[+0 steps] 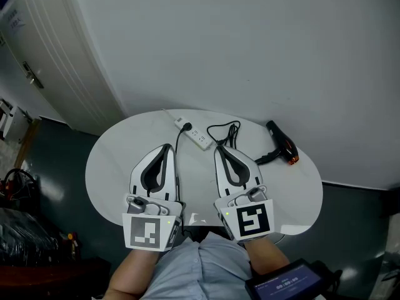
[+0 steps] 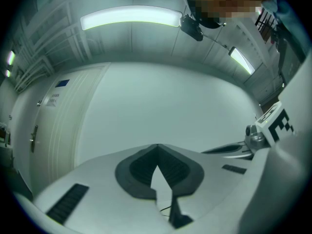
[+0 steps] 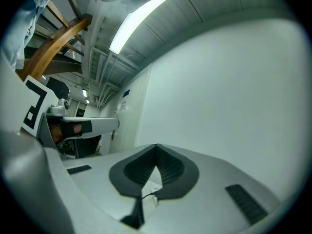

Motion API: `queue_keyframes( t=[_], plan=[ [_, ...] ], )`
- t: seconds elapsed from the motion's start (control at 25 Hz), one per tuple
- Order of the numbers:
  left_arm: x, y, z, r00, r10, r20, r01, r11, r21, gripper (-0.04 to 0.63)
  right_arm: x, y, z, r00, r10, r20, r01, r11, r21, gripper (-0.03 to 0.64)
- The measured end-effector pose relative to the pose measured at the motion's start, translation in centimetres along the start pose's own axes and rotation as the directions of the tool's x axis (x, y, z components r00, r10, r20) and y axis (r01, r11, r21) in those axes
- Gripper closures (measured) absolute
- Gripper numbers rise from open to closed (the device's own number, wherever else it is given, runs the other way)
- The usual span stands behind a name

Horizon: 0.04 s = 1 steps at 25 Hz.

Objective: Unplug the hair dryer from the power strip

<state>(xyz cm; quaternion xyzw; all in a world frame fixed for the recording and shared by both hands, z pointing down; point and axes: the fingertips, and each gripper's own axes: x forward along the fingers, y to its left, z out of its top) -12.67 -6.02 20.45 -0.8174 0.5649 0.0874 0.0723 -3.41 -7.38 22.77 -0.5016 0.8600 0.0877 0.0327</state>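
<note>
The white power strip (image 1: 194, 134) lies at the far side of the round white table (image 1: 112, 167), with a black plug (image 1: 186, 127) in it. The black hair dryer (image 1: 282, 144) with an orange nozzle lies to the right, and its black cord (image 1: 225, 132) is looped between them. My left gripper (image 1: 167, 146) hovers just short of the strip, shut and empty. My right gripper (image 1: 219, 149) is beside the cord loop, also shut on nothing. In the left gripper view the jaw tips (image 2: 157, 145) meet. In the right gripper view the tips (image 3: 156, 146) meet, with a bit of the strip (image 3: 152, 188) showing below them.
A white wall (image 1: 250, 36) rises behind the table and a door (image 1: 44, 55) stands at the left. Dark bags (image 1: 22, 230) sit on the floor at lower left. A phone-like screen (image 1: 284, 284) is at lower right, near the person's body.
</note>
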Motion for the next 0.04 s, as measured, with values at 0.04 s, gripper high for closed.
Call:
queue_keyframes(
  t=[0.04],
  plan=[
    [-0.02,0.03,-0.02,1.0,0.0,0.0,0.0,1.0,0.0,0.597,-0.01,0.02,-0.14,1.0,0.003,-0.005,-0.003,1.0,-0.003,0.616]
  ],
)
